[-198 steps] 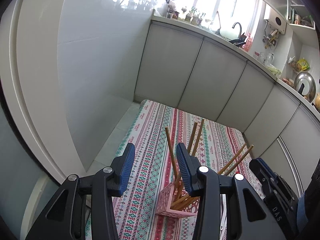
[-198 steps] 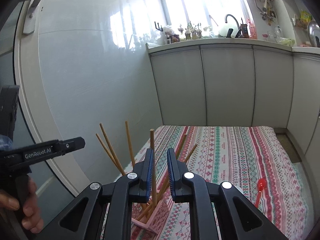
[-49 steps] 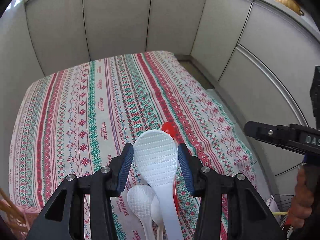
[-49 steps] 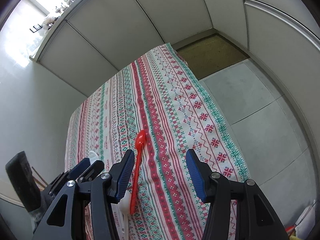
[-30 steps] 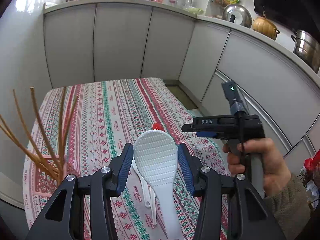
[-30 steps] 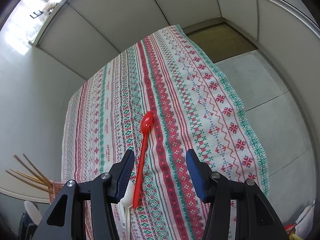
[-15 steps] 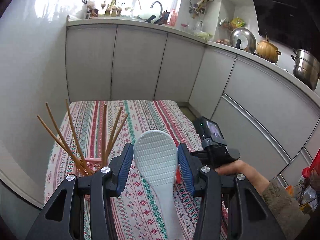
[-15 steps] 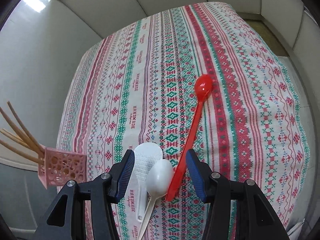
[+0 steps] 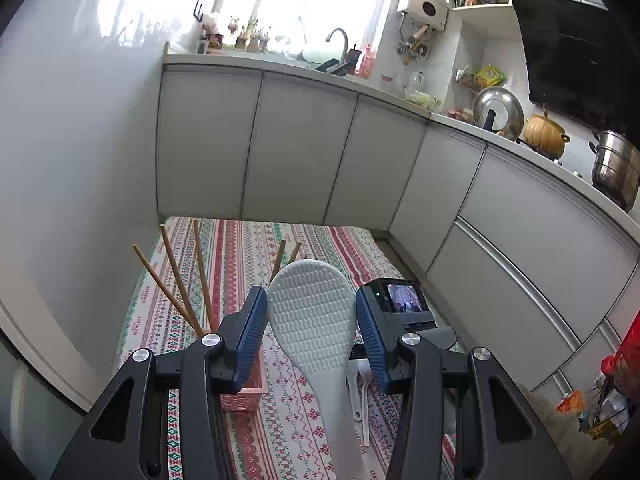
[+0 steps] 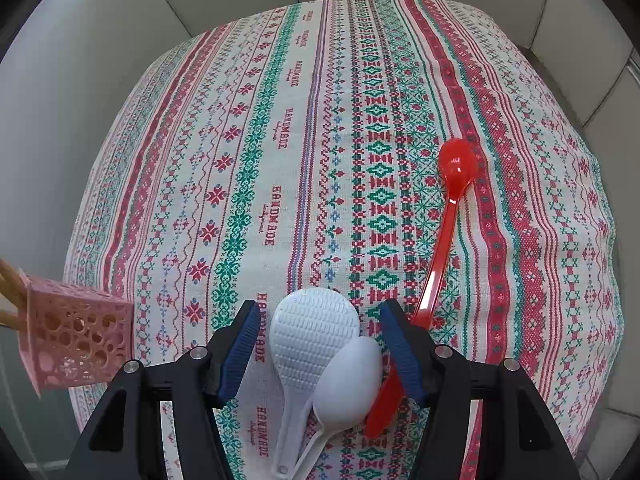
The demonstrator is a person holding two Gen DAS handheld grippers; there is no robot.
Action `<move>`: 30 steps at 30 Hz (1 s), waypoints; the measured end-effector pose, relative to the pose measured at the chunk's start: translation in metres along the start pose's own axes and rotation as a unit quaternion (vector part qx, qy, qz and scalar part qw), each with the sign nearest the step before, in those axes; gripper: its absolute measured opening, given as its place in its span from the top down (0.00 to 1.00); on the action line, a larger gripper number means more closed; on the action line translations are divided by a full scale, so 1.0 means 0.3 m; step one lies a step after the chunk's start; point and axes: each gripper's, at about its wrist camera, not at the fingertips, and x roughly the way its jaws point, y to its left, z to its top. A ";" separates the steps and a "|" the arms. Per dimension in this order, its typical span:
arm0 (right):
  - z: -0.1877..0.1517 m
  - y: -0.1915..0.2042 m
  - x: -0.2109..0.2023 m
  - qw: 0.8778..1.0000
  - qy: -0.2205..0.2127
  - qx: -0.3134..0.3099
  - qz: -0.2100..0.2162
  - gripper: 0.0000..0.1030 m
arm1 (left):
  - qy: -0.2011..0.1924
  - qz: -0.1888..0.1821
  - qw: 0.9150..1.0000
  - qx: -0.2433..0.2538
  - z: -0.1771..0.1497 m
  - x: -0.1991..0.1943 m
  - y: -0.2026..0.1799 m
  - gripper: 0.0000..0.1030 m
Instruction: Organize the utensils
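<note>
My left gripper (image 9: 311,330) is shut on a large white rice paddle (image 9: 316,328) and holds it up in the air, head pointing forward. Below and left of it stands the pink lattice utensil holder (image 9: 240,394) with several wooden chopsticks (image 9: 182,280). My right gripper (image 10: 320,344) is open, low over the patterned cloth, its fingers on either side of a small white rice paddle (image 10: 310,340) and a white spoon (image 10: 348,382). A red spoon (image 10: 444,224) lies just right of them. The holder shows at the left edge of the right wrist view (image 10: 72,344).
The striped tablecloth (image 10: 280,140) covers the table. White kitchen cabinets (image 9: 300,168) surround it, with a worktop holding pots (image 9: 614,172). The right gripper's body (image 9: 404,304) sits just right of my left gripper.
My left gripper has lifted the large paddle and swung toward the holder. My right gripper has moved down over the white paddle and white spoon, still open.
</note>
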 end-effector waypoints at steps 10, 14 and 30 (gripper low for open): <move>-0.003 0.064 -0.039 0.999 -0.028 -0.023 -0.010 0.54 | -0.022 0.023 0.999 -0.017 0.017 0.000 0.058 0.53; 0.003 0.064 -0.110 0.998 -0.064 -0.018 0.005 0.54 | -0.030 0.035 0.999 -0.021 0.015 0.004 0.083 0.53; -0.032 -0.003 -0.424 0.974 -0.220 0.024 0.042 0.54 | -0.098 0.095 0.989 -0.051 0.000 0.034 0.187 0.53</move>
